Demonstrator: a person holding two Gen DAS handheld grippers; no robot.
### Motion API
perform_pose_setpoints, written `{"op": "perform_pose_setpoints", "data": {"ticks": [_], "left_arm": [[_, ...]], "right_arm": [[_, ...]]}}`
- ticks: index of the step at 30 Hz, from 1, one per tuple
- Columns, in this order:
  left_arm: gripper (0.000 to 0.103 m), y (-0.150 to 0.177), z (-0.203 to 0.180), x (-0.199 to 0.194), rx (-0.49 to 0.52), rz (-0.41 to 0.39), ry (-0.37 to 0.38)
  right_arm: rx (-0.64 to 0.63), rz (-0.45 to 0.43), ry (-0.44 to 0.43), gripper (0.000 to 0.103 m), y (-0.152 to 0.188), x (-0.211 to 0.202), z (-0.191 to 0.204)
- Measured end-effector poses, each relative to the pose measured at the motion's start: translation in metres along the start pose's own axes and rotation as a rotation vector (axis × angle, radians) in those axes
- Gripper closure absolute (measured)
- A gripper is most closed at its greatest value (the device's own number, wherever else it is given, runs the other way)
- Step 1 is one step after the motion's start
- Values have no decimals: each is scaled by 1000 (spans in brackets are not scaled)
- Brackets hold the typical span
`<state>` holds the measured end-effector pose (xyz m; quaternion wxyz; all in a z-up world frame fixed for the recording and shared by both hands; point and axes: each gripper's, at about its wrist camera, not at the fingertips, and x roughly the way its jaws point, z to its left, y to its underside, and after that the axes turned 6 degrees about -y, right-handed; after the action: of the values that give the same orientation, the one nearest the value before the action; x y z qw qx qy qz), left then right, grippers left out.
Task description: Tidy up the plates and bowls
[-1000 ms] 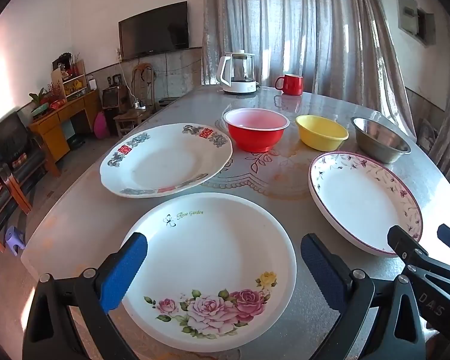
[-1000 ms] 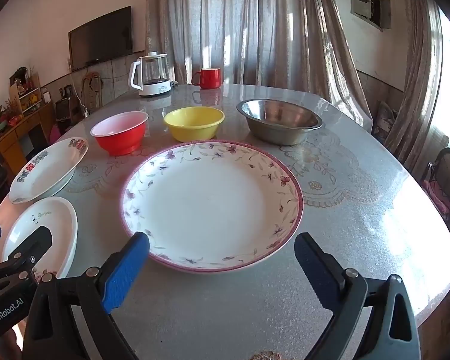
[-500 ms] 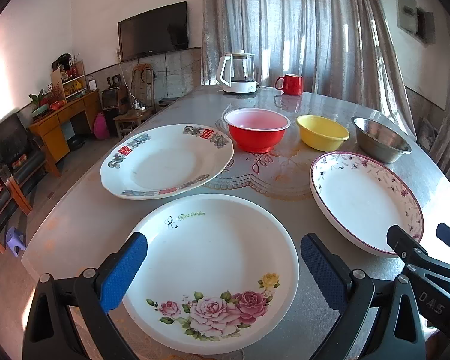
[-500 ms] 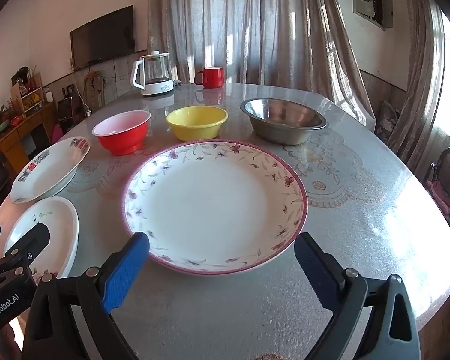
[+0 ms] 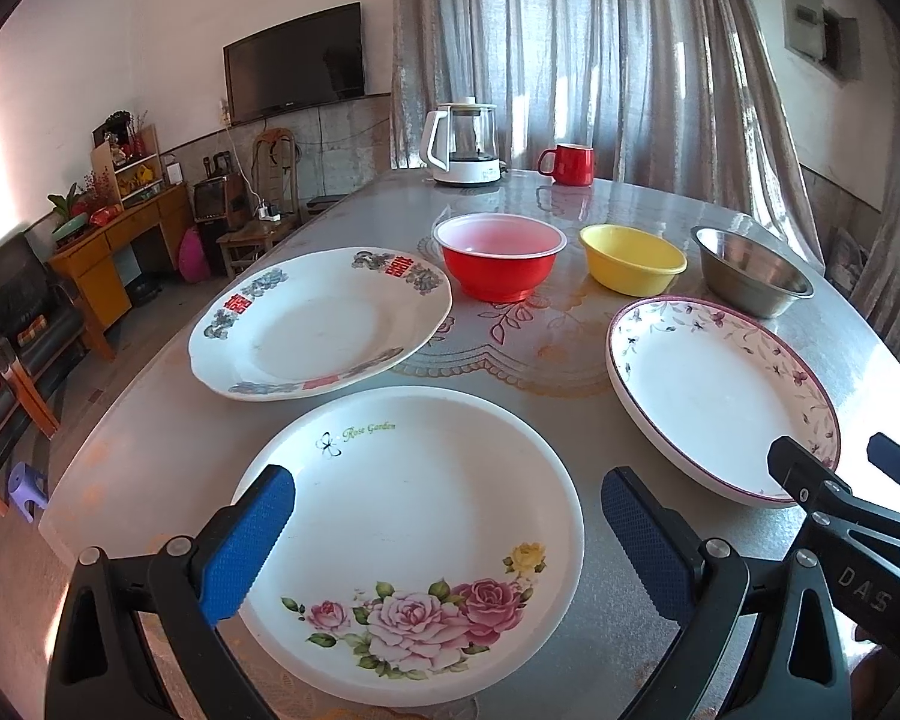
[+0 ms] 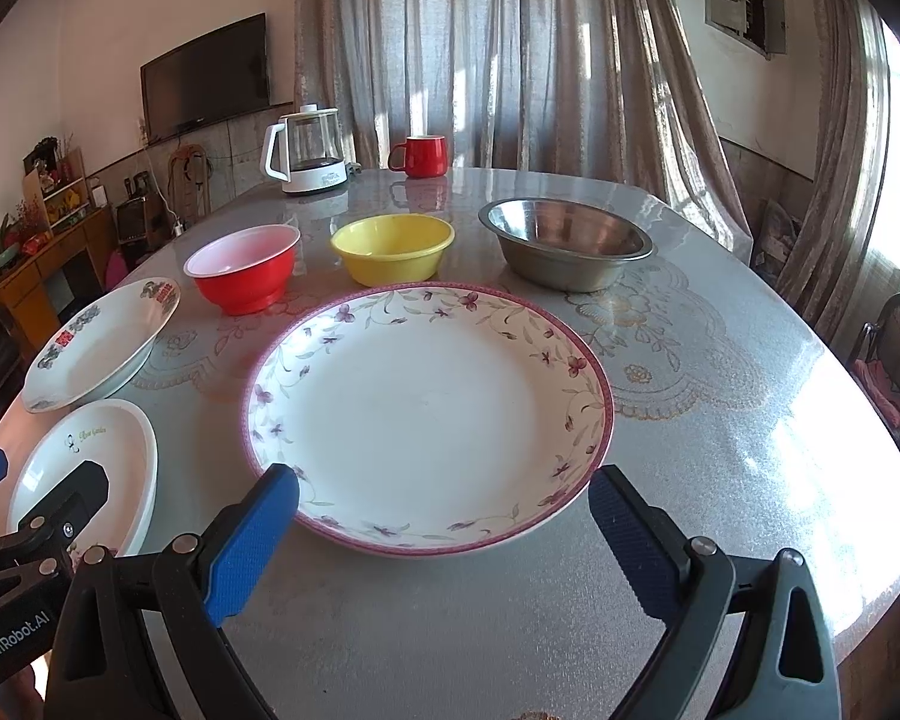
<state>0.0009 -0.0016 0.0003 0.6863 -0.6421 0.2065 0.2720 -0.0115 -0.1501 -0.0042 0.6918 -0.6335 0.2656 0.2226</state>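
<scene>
Fingers on both grippers are spread wide apart, nothing between them. The left gripper hangs over the near half of the rose plate, with one blue pad over its rim at 9 o'clock and the other just off the rim at 3. The right gripper sits at the near edge of the purple-rimmed plate, pads flanking its 6 o'clock side, not touching as far as I can see.

Only the left view shows the rose plate's flowers and the whole of the red-lettered plate at 11 o'clock; from the right wrist those two are squeezed in at 9 o'clock, partly behind the other gripper. The right view gives the steel bowl in full, plus a chair past the desk edge at 3.

Red bowl and yellow bowl line up with the steel one at 12, all apart. Kettle and red mug sit farther back.
</scene>
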Motion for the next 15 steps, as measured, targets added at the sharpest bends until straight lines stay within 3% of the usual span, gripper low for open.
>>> {"op": "perform_pose_setpoints", "data": {"ticks": [15], "left_arm": [[0, -2, -5, -2, 15, -2, 6]], "right_arm": [[6, -11, 1, 3, -4, -2, -5]]}}
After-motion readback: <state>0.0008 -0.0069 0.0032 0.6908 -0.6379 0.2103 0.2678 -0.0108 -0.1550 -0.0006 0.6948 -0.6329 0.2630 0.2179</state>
